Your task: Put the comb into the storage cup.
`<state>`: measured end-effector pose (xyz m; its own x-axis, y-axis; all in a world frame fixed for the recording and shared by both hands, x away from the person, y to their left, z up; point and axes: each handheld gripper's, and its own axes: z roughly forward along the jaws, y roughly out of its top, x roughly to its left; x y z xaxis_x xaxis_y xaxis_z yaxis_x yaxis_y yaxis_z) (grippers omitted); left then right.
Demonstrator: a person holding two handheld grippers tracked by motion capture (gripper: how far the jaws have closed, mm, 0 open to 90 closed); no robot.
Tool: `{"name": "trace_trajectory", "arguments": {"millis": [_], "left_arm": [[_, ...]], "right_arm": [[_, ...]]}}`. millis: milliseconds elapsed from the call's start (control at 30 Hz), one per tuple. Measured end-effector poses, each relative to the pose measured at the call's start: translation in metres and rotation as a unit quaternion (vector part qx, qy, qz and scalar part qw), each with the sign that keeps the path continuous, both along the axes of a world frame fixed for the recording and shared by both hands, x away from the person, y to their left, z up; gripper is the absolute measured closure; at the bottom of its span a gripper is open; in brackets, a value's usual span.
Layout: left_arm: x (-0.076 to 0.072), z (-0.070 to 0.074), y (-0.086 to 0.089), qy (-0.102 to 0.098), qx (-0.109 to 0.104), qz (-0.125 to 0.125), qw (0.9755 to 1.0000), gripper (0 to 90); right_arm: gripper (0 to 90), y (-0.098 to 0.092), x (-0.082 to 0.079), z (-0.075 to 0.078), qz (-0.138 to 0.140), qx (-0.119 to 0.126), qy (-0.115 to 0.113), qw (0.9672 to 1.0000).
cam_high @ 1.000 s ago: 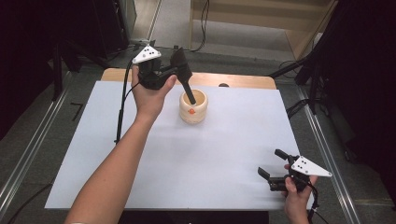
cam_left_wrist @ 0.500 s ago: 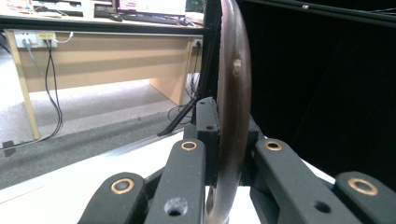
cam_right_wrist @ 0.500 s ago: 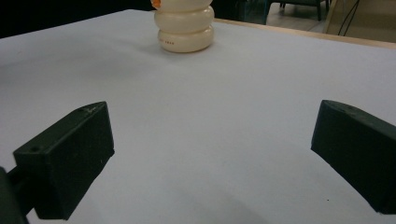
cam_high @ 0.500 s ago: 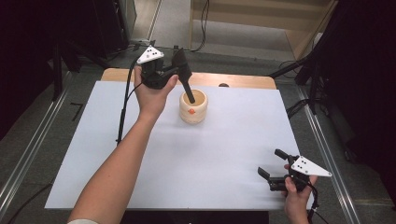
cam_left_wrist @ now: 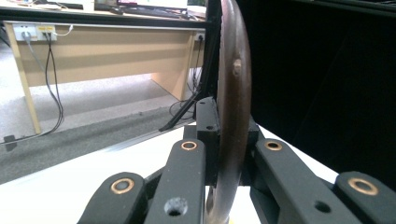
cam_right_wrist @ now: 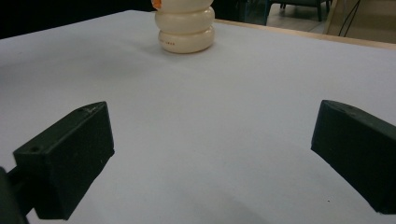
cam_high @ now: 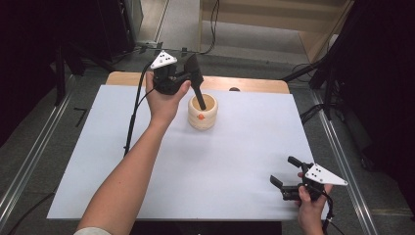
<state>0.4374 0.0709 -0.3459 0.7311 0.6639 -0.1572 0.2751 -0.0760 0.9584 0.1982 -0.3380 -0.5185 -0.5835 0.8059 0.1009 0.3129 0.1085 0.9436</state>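
A cream ribbed pot [cam_high: 203,116] with a small orange mark stands at the far middle of the white table sheet [cam_high: 205,166]. My left gripper [cam_high: 192,73] hovers just left of and above the pot, shut on a dark brown utensil [cam_high: 198,95] whose lower end reaches into the pot's mouth. In the left gripper view the utensil [cam_left_wrist: 233,93] rises edge-on between the jaws of my left gripper [cam_left_wrist: 229,123]. My right gripper [cam_high: 284,170] rests near the front right corner, open with nothing between its fingers. From the right gripper [cam_right_wrist: 212,154] the pot [cam_right_wrist: 186,28] is far ahead.
A wooden table edge [cam_high: 254,84] shows behind the sheet. Metal rails [cam_high: 29,161] run along both sides of the table. The left gripper's black cable [cam_high: 131,122] trails across the sheet's left part. Dark stands and cables sit on the floor beyond.
My left gripper has shifted slightly to the right with the utensil still in the pot. The right gripper has stayed put.
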Motion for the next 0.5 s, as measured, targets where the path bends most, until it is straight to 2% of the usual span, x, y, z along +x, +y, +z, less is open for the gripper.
{"name": "trace_trajectory", "arguments": {"millis": [500], "left_arm": [[0.005, -0.019, -0.004, 0.015, 0.008, 0.007, 0.9998, 85.3]], "right_arm": [[0.0, 0.000, 0.001, 0.000, 0.000, -0.001, -0.001, 1.0000]]}}
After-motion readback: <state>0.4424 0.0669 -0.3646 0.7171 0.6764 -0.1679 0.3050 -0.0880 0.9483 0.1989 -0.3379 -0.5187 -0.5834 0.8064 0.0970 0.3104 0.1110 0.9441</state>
